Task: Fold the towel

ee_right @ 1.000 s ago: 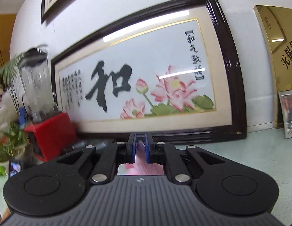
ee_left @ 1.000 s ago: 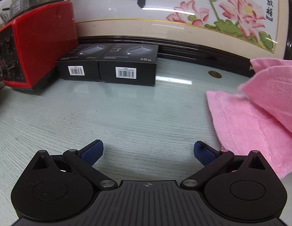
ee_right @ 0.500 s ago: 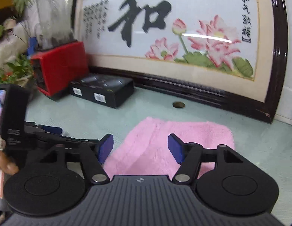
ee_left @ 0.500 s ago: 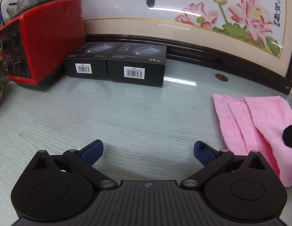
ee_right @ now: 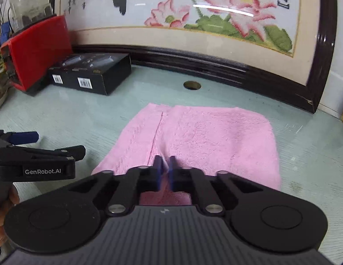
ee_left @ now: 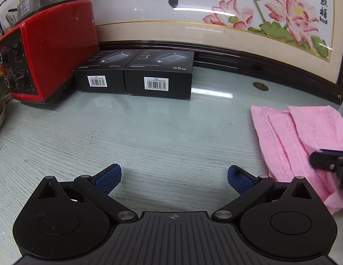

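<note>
The pink towel [ee_right: 215, 137] lies folded flat on the pale table, with a fold line running down its left part. My right gripper [ee_right: 165, 165] is down at the towel's near edge, its jaws closing tight on a small pinch of pink cloth. In the left wrist view the towel [ee_left: 282, 137] is at the far right, and the right gripper [ee_left: 326, 159] rests on it. My left gripper [ee_left: 174, 176] hovers open over bare table to the left of the towel, with nothing between its blue pads. It also shows from the side in the right wrist view as the left gripper [ee_right: 54, 143].
A red blender base [ee_left: 49, 50] stands at the back left, with two black boxes [ee_left: 158, 72] beside it. A large framed embroidery [ee_left: 215, 33] leans along the back. A round hole [ee_left: 259, 86] sits in the table behind the towel. A hand [ee_right: 3, 209] holds the left gripper.
The right gripper came down from the wall picture to the towel, let the cloth drop flat, opened wide, then closed on the towel's near edge. The left gripper stayed put.
</note>
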Available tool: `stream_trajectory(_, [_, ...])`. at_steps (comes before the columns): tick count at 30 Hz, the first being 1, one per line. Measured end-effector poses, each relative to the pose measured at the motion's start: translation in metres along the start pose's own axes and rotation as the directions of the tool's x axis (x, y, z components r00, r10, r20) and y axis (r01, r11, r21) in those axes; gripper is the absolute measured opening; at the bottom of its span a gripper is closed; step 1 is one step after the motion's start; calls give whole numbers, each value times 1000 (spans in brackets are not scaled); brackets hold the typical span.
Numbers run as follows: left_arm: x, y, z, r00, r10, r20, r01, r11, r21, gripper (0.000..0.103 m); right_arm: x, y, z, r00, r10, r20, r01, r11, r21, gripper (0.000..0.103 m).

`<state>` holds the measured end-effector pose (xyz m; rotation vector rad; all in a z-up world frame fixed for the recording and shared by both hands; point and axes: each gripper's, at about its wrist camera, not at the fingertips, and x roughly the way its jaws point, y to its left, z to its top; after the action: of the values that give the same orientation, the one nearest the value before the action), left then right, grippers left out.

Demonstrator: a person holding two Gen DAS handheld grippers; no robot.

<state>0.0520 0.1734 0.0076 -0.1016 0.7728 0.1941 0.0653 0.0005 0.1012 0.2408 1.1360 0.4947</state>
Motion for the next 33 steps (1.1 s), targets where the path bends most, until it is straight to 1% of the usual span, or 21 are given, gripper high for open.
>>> stream_trajectory(2, [0, 1, 0, 1000, -4, 1, 4, 1000, -5, 103, -9, -2, 2, 999, 28, 33, -28, 999, 21, 3])
stream_trajectory(4, [0, 2, 0, 1000, -7, 2, 7, 1000, -10, 103, -17, -2, 6, 994, 90, 58, -92, 995, 45, 3])
stream_trajectory(6, [0, 2, 1, 1000, -7, 3, 7, 1000, -12, 103, -21, 4, 8, 986, 154, 68, -156, 987, 31, 3])
stream_trajectory(8, [0, 1, 0, 1000, -3, 3, 3, 1000, -7, 103, -14, 11, 8, 988, 142, 64, -143, 990, 16, 4])
stream_trajectory(10, [1, 0, 0, 1000, 4, 2, -4, 1000, 1, 103, -2, 16, 6, 991, 130, 24, -129, 992, -14, 5])
stream_trajectory(11, [1, 0, 0, 1000, 5, 2, -5, 1000, 4, 103, 5, 16, 4, 990, 141, 5, -141, 990, -9, 7])
stream_trajectory(13, [1, 0, 0, 1000, 4, 2, -4, 1000, 2, 103, 17, 13, -1, 984, 175, -33, -175, 984, 15, 8])
stream_trajectory(15, [0, 1, 0, 1000, -1, 2, 1, 1000, -5, 103, 18, 7, 0, 978, 204, -38, -203, 978, 48, 8])
stream_trajectory(17, [0, 2, 0, 1000, -2, 2, 2, 1000, -6, 103, 17, 1, 2, 968, 247, -47, -242, 966, 90, 11])
stream_trajectory(21, [0, 1, 0, 1000, -1, 2, 1, 1000, -4, 103, 10, -3, 3, 960, 279, -30, -275, 956, 107, 15])
stream_trajectory(23, [0, 1, 0, 1000, -3, 2, 3, 1000, -7, 103, 5, -6, 6, 961, 277, -15, -273, 954, 123, 16])
stream_trajectory(27, [0, 2, 0, 1000, -6, 3, 6, 1000, -11, 103, 1, -5, 10, 974, 225, -20, -221, 969, 108, 20])
stream_trajectory(29, [-1, 2, 0, 1000, -6, 3, 6, 1000, -14, 103, 4, -1, 11, 982, 185, -35, -181, 979, 91, 38])
stream_trajectory(30, [-1, 2, 0, 1000, -6, 3, 6, 1000, -17, 103, 6, 0, 11, 986, 164, -41, -160, 984, 82, 39])
stream_trajectory(31, [-1, 3, 0, 1000, -6, 3, 7, 1000, -19, 103, 9, 4, 10, 990, 134, -53, -131, 989, 61, 42])
stream_trajectory(32, [-1, 3, 0, 1000, -7, 3, 7, 1000, -21, 103, 12, 8, 10, 993, 102, -66, -99, 994, 38, 47])
stream_trajectory(33, [-1, 4, 0, 1000, -7, 3, 7, 1000, -23, 103, 16, 12, 9, 994, 82, -79, -80, 997, 24, 47])
